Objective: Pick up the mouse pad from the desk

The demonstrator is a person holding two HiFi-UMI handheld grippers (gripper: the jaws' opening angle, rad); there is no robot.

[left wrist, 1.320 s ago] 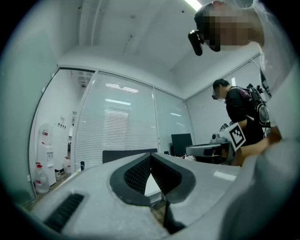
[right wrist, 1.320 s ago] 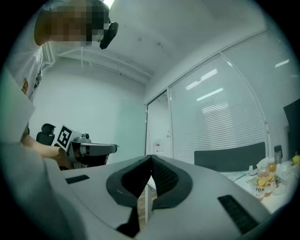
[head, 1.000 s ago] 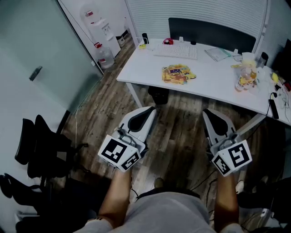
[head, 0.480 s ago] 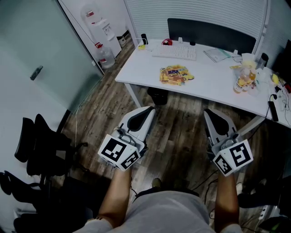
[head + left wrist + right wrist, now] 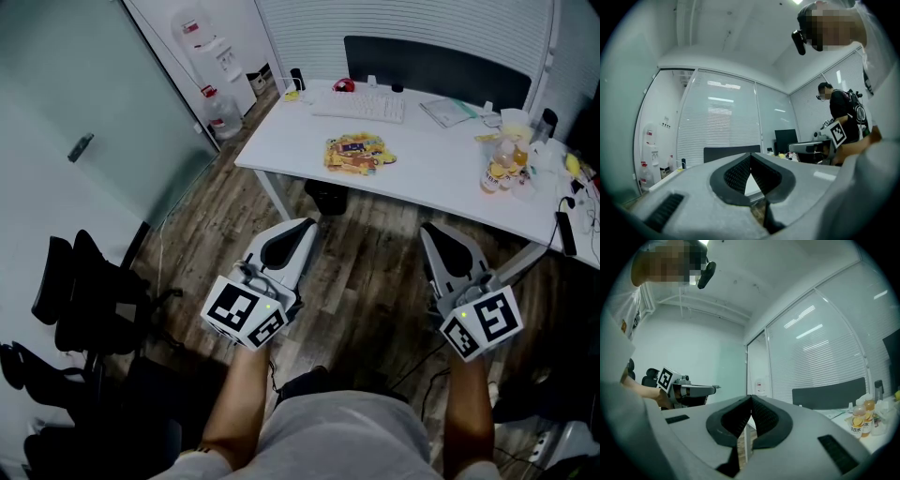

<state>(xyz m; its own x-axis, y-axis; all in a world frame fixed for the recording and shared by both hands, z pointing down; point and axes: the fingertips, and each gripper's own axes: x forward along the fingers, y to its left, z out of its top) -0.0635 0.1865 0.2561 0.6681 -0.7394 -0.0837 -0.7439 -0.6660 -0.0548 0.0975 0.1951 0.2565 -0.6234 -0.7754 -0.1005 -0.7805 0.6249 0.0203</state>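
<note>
Since a second ago the desk (image 5: 431, 164) has drifted slightly left in my head view. I see the mouse pad (image 5: 359, 153) lying flat mid-desk, yellow with busy coloured print, its long axis running along the desk's length. My left gripper (image 5: 303, 227) and right gripper (image 5: 432, 231) hover short of the desk, jaws pressed together, empty.

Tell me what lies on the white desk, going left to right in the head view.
Colourful mouse pad → clear packet → orange drink bottle → black bar. The keyboard sits level with the mouse pad sideways, so it is left out.
</note>
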